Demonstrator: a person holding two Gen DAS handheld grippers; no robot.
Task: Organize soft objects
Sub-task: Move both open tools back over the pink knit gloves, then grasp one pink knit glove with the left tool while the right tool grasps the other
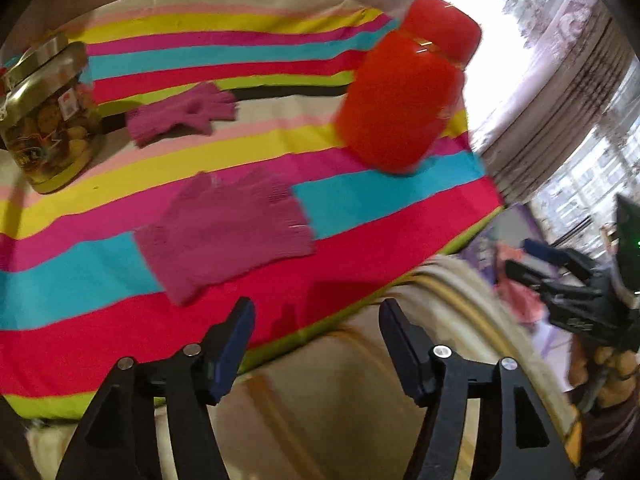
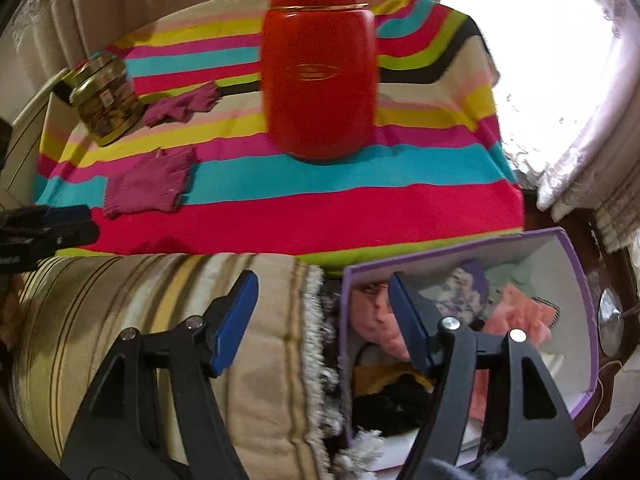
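Magenta knit: two gloves are lying on the striped cloth over the desk, the near glove flat just ahead of the left claw, the far glove crumpled beside the glass jar. Both claws are standing wide with nothing between the pads; the right claw is hanging over the purple box, which is already holding soft items. The likely step is fetching the near glove. Better to be coming down on its cuff end, pinching both knit layers, and steering clear of the red flask, which looks easy to tip.
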